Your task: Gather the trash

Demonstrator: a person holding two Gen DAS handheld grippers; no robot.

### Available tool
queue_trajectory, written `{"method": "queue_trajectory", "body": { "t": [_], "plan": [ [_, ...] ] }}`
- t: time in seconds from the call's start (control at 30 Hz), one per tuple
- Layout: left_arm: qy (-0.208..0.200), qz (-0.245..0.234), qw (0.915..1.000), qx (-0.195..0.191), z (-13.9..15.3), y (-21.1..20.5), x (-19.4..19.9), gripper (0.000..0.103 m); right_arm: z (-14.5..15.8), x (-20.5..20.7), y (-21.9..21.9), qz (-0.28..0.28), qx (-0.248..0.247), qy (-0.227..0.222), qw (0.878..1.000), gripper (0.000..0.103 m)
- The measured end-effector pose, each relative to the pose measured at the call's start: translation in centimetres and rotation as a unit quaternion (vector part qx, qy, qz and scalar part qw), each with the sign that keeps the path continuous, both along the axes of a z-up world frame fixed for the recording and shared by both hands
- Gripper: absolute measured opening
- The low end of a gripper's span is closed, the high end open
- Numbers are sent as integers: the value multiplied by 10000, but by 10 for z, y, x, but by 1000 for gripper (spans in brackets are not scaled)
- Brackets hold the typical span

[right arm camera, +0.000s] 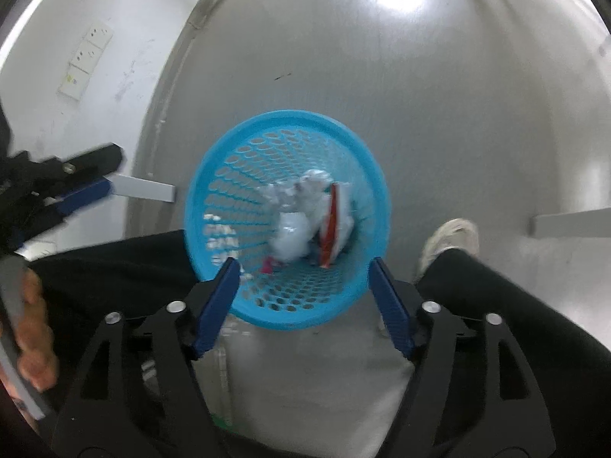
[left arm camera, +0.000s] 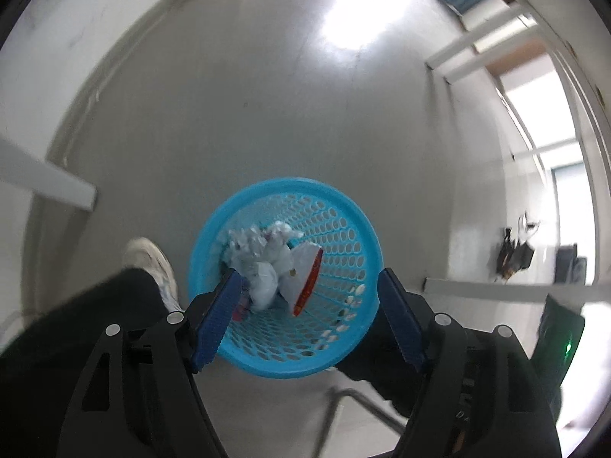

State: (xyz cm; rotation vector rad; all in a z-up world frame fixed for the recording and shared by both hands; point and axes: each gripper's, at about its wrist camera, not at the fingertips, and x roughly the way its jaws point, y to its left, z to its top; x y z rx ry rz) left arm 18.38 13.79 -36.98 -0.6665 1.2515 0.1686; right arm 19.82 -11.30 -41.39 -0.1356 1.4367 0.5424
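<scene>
A blue perforated waste basket (left arm camera: 284, 185) stands on the grey floor between a person's feet. Inside lie crumpled white trash (left arm camera: 263, 263) and a red-and-white packet (left arm camera: 307, 278). My left gripper (left arm camera: 309, 276) hangs open above the basket's mouth, nothing between its blue pads. The right wrist view shows the same basket (right arm camera: 290, 116), the white trash (right arm camera: 294, 229), the packet (right arm camera: 330, 225) and a small pink scrap (right arm camera: 267, 265). My right gripper (right arm camera: 303, 263) is open over the near rim, holding nothing. The left gripper (right arm camera: 105, 173) shows at the left edge, jaws apart.
Black trouser legs and white shoes (left arm camera: 152, 263) (right arm camera: 450, 240) flank the basket. White furniture legs (left arm camera: 57, 187) (right arm camera: 569, 221) stand on either side. Wall sockets (right arm camera: 86, 61) sit on the left wall. A dark device with a green light (left arm camera: 561, 339) is at the right.
</scene>
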Motion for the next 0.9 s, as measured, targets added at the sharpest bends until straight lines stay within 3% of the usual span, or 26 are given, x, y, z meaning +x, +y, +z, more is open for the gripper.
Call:
{"method": "queue_trajectory", "body": {
  "t": [0.23,0.33,0.57,0.63,0.8,0.9],
  "plan": [
    [-304,-668,9960,510,36,-17,-27,76,36,-17,-20,51,137,-379,9992,72],
    [-433,-675,9959,426,49,-17,-40,76,52,-28,-27,116,213,-475,9986,74],
    [-713,-735,9938,422,81,-35,-83,90,95,-61,-53,193,464,-771,9958,88],
    [-763,-737,9933,455,86,-42,-94,96,104,-71,-59,202,480,-801,9954,89],
    [-656,-1102,9855,1111,90,-63,-104,97,118,-88,-65,308,674,-855,9936,94],
    [-639,-1065,9863,1088,88,-62,-103,97,119,-88,-66,210,706,-910,9931,94]
  ]
}}
